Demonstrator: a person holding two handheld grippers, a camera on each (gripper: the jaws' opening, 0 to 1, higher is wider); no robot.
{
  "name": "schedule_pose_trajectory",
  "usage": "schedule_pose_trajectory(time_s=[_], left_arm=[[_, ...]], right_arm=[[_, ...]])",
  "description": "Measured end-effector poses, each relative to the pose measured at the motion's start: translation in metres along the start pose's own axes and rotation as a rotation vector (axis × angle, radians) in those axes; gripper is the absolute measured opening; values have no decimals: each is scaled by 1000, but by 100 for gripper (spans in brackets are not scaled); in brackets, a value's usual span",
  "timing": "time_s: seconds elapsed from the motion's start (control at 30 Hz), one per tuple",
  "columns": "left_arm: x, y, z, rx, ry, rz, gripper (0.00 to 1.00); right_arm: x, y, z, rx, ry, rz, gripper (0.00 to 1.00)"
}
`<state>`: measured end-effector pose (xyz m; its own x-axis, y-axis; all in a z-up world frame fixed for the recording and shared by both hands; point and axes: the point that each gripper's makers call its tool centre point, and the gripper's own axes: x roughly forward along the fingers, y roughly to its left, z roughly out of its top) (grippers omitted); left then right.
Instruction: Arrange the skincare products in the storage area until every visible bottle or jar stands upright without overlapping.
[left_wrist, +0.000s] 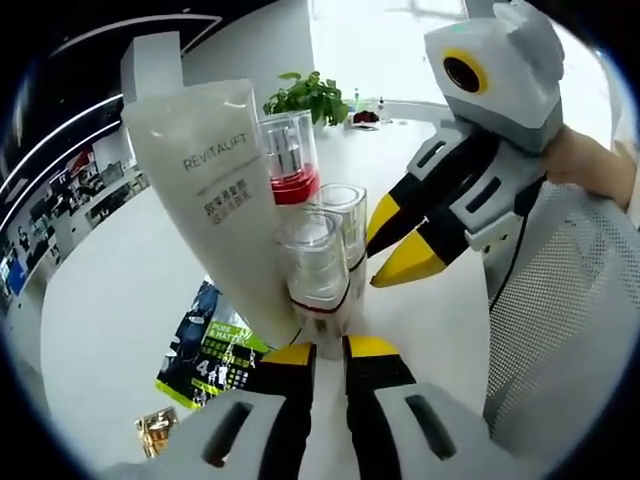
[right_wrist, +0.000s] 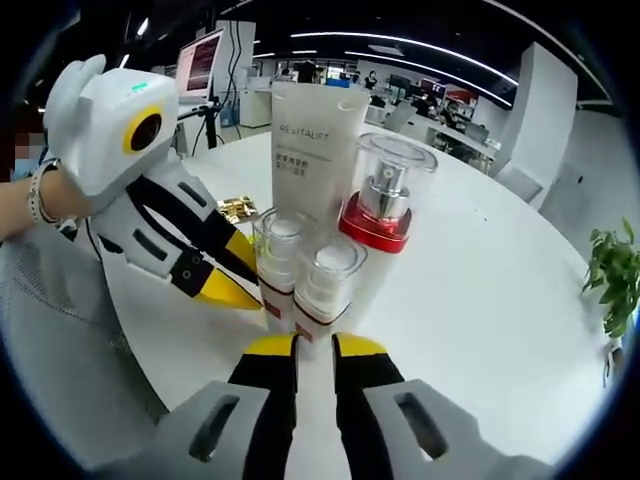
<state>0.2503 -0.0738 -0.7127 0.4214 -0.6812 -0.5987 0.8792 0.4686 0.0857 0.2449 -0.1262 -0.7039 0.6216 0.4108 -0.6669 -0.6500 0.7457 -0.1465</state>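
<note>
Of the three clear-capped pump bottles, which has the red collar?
The tallest pump bottle, standing at the back beside the white Revitalift tube. The two shorter pump bottles in front of it have white bodies with only a thin dark band.

I am working in a large open-plan office. In the right gripper view I see long strip lights (right_wrist: 400, 45) running across a dark ceiling, rows of desks (right_wrist: 440, 105) far back with people seated among them, and a computer monitor (right_wrist: 199, 62) lit up on a stand nearby. A broad white column (right_wrist: 545, 110) rises at the right. The round white table (right_wrist: 480, 290) in front of me looks like a meeting table, with a potted green plant (left_wrist: 308, 95) at its far edge in the left gripper view. More strip lights (left_wrist: 60, 150) and distant workstations (left_wrist: 40, 225) line that view's left side.
</note>
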Motion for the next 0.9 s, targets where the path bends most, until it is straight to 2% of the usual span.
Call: schedule_pose_trajectory(time_s=[0.23,0.4,0.7,0.9], left_arm=[[-12,9,4,-35,-3,37,11],[-23,13,1,-44,24,59,15],[-51,17,3,-71,26,116,20],[-67,18,-1,-101,29,135,28]], right_arm=[[-6,4,0,-4,-11,5,16],[-11,8,-2,-30,2,12,19],[-26,10,5,-32,-26,15,28],[-36,16,11,-19,-44,20,33]])
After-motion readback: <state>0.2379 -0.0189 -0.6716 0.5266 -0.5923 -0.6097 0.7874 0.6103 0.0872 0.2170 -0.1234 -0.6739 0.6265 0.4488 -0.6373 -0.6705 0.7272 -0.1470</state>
